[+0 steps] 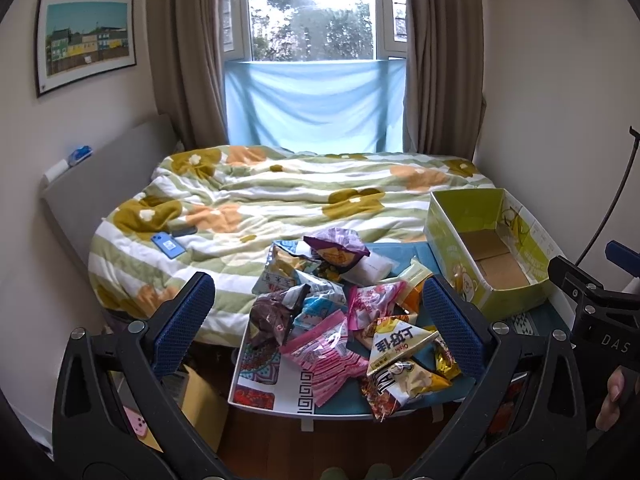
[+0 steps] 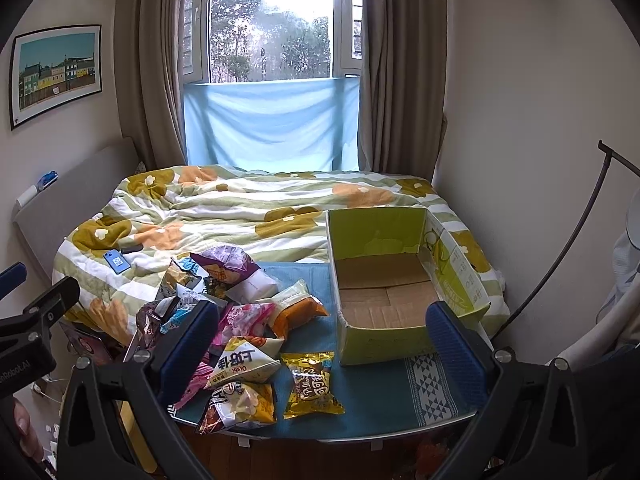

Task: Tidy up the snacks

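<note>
A heap of snack packets (image 2: 236, 320) lies on the blue mat (image 2: 372, 396) of a low table at the foot of the bed, just left of an empty green cardboard box (image 2: 384, 344). Both the left gripper (image 1: 320, 320) and the right gripper (image 2: 320, 344) hang above the table with jaws spread wide, holding nothing. The yellow packet (image 2: 312, 386) nearest the box looks the easiest start: pinch one crimped edge, lift clear, and lower it flat into the box.

Right gripper (image 2: 320, 344), fingers spread wide: snack pile (image 2: 236, 320) by its left finger, empty green box (image 2: 452, 268) by its right.
</note>
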### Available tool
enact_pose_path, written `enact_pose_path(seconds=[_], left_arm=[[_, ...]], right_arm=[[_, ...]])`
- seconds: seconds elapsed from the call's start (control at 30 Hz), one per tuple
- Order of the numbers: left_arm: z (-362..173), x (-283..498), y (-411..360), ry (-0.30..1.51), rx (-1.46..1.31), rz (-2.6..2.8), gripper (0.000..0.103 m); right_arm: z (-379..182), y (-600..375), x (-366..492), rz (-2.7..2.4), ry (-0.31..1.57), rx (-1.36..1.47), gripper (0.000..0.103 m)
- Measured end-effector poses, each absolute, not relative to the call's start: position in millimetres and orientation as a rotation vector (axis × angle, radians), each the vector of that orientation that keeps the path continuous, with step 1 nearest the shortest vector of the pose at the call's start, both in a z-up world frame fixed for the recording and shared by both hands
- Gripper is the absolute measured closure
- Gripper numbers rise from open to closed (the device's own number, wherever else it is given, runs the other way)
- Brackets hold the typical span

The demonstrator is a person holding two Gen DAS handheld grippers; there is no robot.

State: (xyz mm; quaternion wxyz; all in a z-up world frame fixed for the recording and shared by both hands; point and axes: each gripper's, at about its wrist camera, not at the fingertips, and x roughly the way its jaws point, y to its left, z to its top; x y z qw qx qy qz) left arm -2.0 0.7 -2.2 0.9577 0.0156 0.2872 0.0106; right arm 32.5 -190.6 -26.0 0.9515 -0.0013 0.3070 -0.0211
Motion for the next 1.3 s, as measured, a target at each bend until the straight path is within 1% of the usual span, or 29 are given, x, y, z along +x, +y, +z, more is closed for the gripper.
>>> enact_pose_path(seconds=[1.3], left_arm=[[-3.1, 3.2, 3.7, 0.601, 0.036, 0.004, 0.0]], right_arm=[[-33.1, -186.3, 34.3, -0.046, 0.64, 0.006, 0.0]])
